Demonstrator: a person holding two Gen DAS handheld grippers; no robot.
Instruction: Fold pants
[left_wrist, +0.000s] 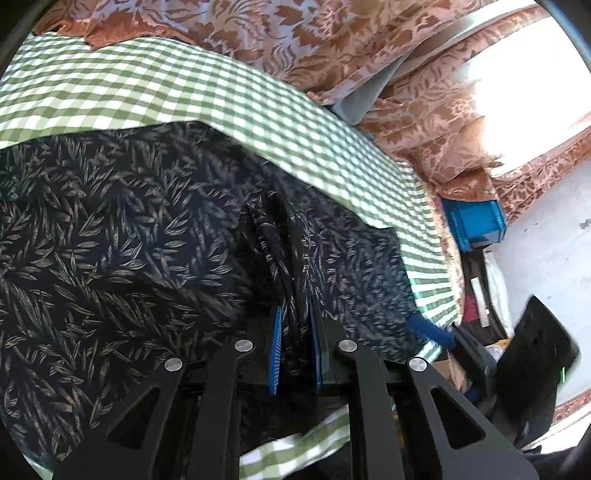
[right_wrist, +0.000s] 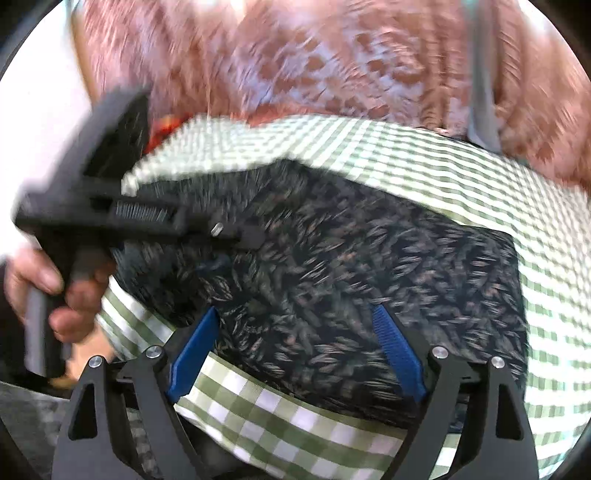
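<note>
1. Pants (left_wrist: 110, 229): one pair, dark with a leaf print, spread over the green-checked cloth (left_wrist: 147, 88) on the counter; a bunched ridge of them runs up the middle of the left wrist view.
2. Left tongs (left_wrist: 295, 350): narrow, both blue pads clamped on that bunched fold of the pants.
3. Right tongs (right_wrist: 295, 350): wide, two blue pads well apart, over the near edge of the pants (right_wrist: 351, 266); nothing between them is gripped.
4. In the right wrist view the left tongs (right_wrist: 236, 236) reach in from the left over the pants, held by the person's hand (right_wrist: 48, 291). View is motion-blurred.
5. Around: one brown-and-grey floral curtain (left_wrist: 314, 40) hangs along the far side of the counter, bright window at far right.
6. One blue crate (left_wrist: 476, 225) sits on the floor past the right end of the counter, with mixed clutter near it that is too small to tell apart.
7. A flap of the checked cloth (left_wrist: 295, 450) hangs off the near edge under the left tongs.
8. Count: two tongs, one pair of pants, one checked cloth, one crate.
</note>
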